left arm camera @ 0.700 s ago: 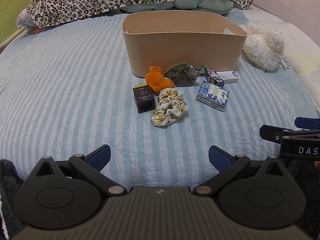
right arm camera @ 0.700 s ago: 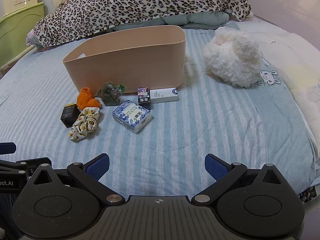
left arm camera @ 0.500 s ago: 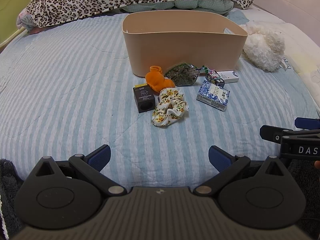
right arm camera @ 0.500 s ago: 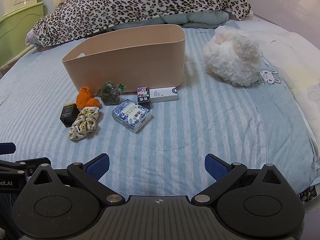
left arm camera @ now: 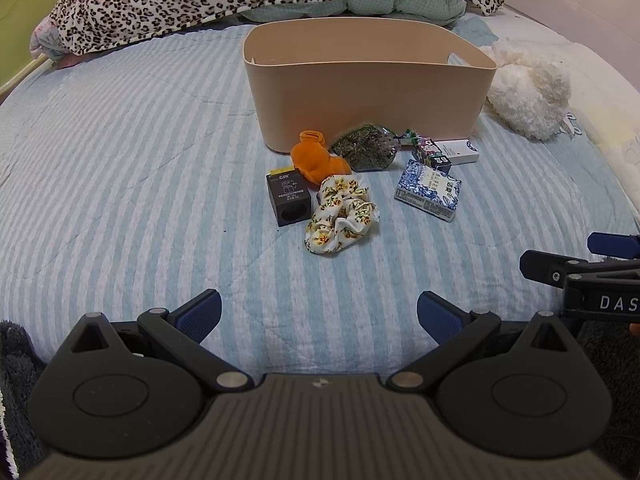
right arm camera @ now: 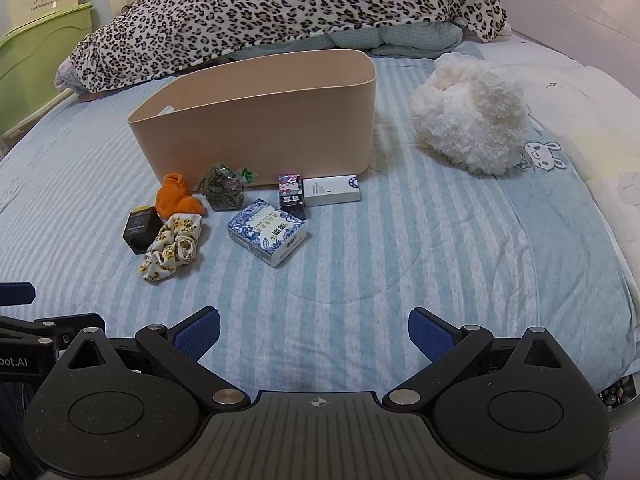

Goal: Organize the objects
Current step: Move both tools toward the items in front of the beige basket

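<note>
Bedding comes first: the blue-and-white striped quilted bed cover (left arm camera: 120,168) carries everything, and nothing on it looks sorted yet. The tall beige oval plastic bin (left arm camera: 368,92) stands upright mid-bed; its floor is hidden, so whether it holds anything cannot be told. A fluffy white plush toy (right arm camera: 472,120) lies near the bin's right end.

Seven small things lie loose just in front of the bin: a blue-and-white patterned carton (right arm camera: 267,232), a crumpled floral fabric scrunchie (left arm camera: 340,216), a flat white rectangular box (right arm camera: 331,190), a clear bag of dried green herbs (left arm camera: 366,147), a crumpled orange cloth piece (left arm camera: 316,156), a black cube-shaped box (left arm camera: 288,199) and a small dark cartoon-printed box (right arm camera: 291,196).

The left hand-held gripper (left arm camera: 319,314) and the right hand-held gripper (right arm camera: 314,328) both hover at the near edge, fingers spread wide, grasping nothing. By my judgement the task stands at its very start, with every loose item left to go into the bin.
</note>
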Demonstrator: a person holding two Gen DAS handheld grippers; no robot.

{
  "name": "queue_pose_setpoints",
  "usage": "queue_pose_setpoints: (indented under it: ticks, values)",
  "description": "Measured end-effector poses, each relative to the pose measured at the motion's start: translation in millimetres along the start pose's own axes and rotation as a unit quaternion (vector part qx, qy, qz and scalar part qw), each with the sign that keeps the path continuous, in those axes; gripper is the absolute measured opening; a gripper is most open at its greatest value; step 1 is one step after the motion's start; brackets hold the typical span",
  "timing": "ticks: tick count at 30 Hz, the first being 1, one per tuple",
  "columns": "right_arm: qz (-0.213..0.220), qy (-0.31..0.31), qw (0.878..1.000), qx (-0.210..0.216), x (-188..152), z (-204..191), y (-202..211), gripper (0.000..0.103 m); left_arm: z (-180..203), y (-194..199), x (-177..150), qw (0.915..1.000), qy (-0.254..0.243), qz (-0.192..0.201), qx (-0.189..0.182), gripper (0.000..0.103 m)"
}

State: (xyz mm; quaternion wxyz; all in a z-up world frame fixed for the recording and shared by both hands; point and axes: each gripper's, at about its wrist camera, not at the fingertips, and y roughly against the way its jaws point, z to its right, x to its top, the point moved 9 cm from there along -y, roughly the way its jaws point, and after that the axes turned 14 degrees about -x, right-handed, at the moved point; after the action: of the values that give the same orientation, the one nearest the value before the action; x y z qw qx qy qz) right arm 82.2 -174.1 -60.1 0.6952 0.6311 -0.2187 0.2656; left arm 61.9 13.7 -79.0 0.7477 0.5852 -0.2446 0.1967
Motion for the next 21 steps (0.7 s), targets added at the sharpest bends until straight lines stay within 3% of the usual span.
queue_pose_setpoints:
  ticks: [21]
  values:
    - [-0.006, 0.017, 1.000, 0.011, 11, -11, -13, 0.097, -26, -10, 10, 0.9997, 0.021, -0.006, -0.008, 0.103]
